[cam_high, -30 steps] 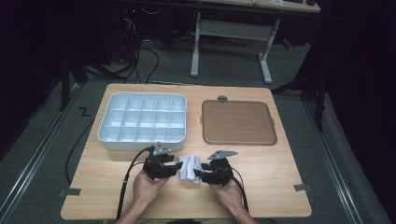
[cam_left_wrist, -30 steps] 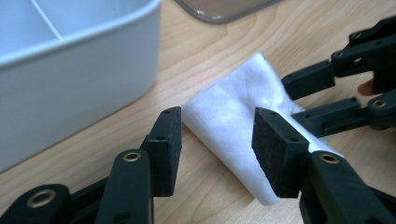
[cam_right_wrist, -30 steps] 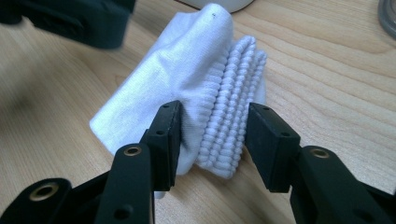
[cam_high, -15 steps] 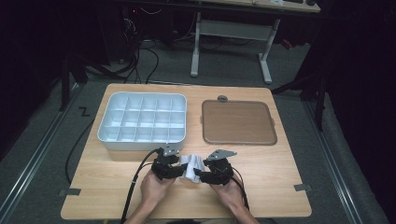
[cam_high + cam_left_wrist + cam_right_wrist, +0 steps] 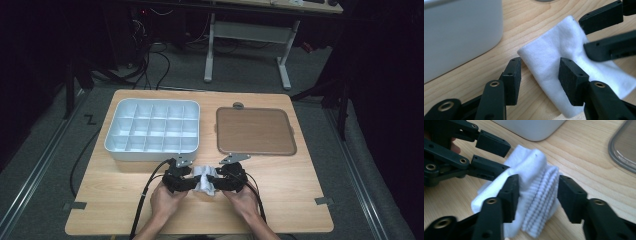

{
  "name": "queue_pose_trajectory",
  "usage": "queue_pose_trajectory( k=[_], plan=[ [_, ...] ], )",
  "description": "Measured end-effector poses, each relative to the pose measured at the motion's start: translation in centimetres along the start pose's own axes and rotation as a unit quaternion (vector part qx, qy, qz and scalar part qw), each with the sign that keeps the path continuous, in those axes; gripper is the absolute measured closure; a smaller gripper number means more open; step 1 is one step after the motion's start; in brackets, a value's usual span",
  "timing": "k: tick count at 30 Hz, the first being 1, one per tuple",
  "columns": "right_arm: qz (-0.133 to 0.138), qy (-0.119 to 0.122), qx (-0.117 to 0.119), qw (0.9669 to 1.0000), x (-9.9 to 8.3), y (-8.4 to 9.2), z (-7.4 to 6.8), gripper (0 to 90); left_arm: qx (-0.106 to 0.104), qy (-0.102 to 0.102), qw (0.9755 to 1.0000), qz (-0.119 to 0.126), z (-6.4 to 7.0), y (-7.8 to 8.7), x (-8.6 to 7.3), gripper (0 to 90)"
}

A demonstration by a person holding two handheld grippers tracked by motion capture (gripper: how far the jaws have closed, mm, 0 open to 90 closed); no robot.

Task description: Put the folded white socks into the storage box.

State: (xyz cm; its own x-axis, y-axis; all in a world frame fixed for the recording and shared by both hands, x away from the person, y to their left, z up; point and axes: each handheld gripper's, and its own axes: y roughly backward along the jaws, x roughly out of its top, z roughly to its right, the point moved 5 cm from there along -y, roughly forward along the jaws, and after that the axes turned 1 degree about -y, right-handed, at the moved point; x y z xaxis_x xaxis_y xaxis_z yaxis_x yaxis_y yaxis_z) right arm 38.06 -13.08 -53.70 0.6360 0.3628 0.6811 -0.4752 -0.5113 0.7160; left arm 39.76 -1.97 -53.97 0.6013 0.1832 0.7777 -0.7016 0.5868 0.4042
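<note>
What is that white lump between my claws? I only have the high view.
Observer: A white cloth; the part inside the right claw is ribbed, like a cuff.
Operator: Is the right claw gripping it?
Observer: Its jaws have just been closing, and both pads seem to touch the ribbed bunch.
Operator: And the left claw?
Observer: The left claw is open: one jaw is over the bare table beside the cloth's edge, the other over the cloth.
</note>
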Motion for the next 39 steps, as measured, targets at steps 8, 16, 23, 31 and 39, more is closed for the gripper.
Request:
queue_pose_trajectory(
  k=[8,16,23,31,39],
  plan=[
    [0.002,-0.009,0.021,0.9997,-1.1,-0.2,1.4,67.5,0.020,-0.022,0.9994,-0.019,-1.0,-0.8,-0.8,54.2],
    [0.003,-0.022,0.031,0.9993,-1.2,-0.3,1.6,69.8,-0.034,-0.018,0.9991,0.020,1.4,1.5,0.2,55.0],
    [0.003,-0.020,0.029,0.9994,-1.2,-0.2,1.5,73.1,-0.047,-0.018,0.9987,-0.006,2.7,0.0,-0.3,55.6],
    [-0.005,-0.015,0.032,0.9994,-1.3,-0.4,1.8,78.1,-0.041,-0.053,0.9973,-0.029,2.9,-1.5,-1.0,57.3],
    [-0.004,-0.008,0.020,0.9998,-1.0,-0.1,1.9,70.4,-0.049,-0.048,0.9971,-0.032,2.8,-1.8,-0.9,58.1]
  ],
)
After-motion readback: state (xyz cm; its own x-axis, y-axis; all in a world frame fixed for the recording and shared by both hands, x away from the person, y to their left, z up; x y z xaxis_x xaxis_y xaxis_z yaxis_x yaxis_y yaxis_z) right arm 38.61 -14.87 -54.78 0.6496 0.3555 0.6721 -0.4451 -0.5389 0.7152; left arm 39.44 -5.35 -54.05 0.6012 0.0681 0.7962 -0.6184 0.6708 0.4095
